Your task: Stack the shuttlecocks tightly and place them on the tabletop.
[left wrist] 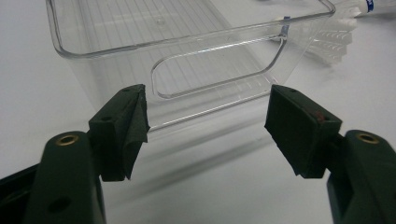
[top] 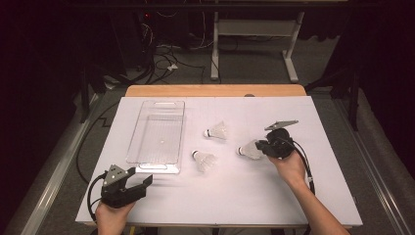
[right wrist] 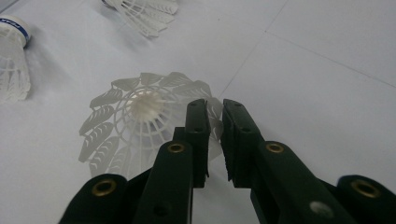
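The bin (top: 157,138) at ten o'clock is clear, glossy plastic with fine ribs along its floor. The shuttlecocks (top: 251,150) have white, matt plastic mesh skirts, and the table cover (top: 225,196) under them is smooth, matt white. Both grippers (left wrist: 208,126) are matt black plastic with brass-coloured rivets, and the table edge (top: 215,90) at twelve o'clock is bare wood.

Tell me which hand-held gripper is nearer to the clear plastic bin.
Left. The left hand-held gripper sits just off the clear plastic bin, at its near end, jaws open toward it. The right hand-held gripper is across the table, at a shuttlecock.
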A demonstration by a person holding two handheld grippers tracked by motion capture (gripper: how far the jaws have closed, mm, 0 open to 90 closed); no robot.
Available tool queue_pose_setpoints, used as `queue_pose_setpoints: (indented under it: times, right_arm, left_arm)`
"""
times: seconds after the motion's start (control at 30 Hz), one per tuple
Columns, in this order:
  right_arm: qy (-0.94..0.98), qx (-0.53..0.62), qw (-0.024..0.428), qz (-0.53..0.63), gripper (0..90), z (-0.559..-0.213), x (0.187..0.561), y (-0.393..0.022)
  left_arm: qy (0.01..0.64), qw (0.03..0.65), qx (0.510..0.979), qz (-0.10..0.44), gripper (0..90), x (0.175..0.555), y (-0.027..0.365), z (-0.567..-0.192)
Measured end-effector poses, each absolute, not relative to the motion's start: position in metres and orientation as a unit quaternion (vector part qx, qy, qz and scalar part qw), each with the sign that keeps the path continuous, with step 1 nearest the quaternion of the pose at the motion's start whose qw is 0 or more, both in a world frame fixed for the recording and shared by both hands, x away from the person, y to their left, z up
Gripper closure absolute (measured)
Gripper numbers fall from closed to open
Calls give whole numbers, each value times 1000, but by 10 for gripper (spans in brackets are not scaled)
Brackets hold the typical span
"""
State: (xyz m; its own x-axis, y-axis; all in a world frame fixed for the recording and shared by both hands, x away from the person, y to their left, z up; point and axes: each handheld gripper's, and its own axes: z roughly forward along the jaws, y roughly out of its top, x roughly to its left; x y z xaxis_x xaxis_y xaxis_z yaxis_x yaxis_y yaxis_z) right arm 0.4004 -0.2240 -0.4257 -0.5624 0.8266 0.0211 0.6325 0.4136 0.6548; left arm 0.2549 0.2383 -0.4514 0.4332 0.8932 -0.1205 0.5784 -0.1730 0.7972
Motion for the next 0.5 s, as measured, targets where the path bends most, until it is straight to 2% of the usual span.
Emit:
queue_pose_setpoints:
  times: [0.5]
  right_arm:
    - [822,453,151,309,763,-435,404,-227]
  left_arm:
    - [496,409,742,192,308,255,239,-451]
